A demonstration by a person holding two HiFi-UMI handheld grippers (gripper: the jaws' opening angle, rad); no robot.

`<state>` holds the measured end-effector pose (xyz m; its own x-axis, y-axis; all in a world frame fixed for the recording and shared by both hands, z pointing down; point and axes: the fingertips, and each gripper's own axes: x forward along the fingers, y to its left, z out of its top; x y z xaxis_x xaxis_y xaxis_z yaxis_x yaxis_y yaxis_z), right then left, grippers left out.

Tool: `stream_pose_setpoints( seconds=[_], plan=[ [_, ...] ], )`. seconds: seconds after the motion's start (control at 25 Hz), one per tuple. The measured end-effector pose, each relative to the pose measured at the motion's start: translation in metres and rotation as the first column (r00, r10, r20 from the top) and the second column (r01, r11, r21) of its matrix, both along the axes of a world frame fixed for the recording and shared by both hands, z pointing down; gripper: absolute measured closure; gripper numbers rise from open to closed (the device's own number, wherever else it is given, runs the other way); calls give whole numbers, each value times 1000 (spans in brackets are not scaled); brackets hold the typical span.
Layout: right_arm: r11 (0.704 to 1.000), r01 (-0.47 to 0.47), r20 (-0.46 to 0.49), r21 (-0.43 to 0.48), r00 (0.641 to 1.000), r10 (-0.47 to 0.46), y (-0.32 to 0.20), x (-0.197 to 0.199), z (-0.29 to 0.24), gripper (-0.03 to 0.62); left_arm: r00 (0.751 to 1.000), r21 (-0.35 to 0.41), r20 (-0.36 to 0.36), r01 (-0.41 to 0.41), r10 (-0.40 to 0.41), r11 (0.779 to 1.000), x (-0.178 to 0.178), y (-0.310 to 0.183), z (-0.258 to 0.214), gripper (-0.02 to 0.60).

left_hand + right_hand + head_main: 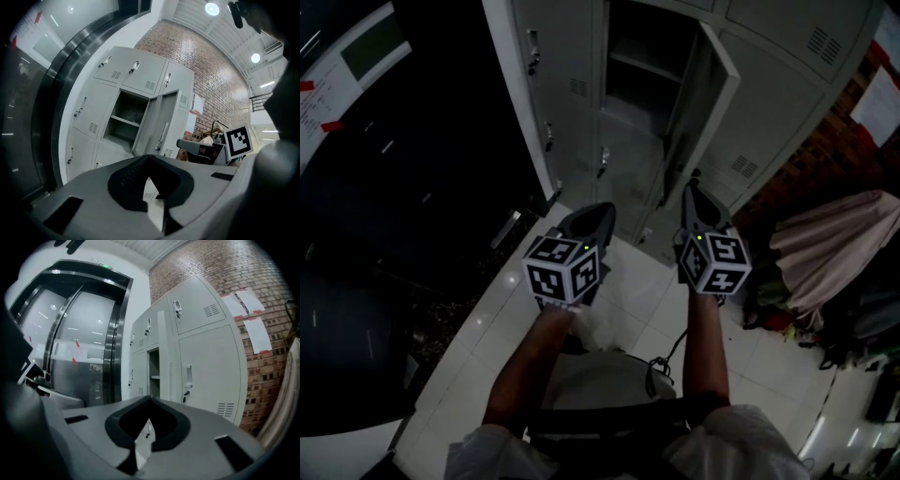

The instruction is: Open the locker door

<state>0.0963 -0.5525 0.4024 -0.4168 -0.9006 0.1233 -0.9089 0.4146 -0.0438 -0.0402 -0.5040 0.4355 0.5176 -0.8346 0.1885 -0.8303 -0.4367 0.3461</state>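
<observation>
We hold both grippers roughly level above the white tiled floor (pixel 628 286). The left gripper (pixel 148 158) has its fingers closed together with nothing between them. The right gripper (pixel 150 399) is likewise closed and empty, its tip near the lower edge of the locker door (pixel 703 94). The door stands swung open, exposing the compartment shelf (pixel 642 64).

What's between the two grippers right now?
Only bare white floor tiles lie between the left gripper and the right gripper, seen in the head view.
</observation>
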Motion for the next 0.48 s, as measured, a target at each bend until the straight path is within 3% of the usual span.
stream_pose_setpoints(
  seconds=[0.48],
  plan=[
    [983,139,77,-123,989,-130,60,2,62,591,997,-93,16,81,-80,992,27,66,40,581]
  ],
)
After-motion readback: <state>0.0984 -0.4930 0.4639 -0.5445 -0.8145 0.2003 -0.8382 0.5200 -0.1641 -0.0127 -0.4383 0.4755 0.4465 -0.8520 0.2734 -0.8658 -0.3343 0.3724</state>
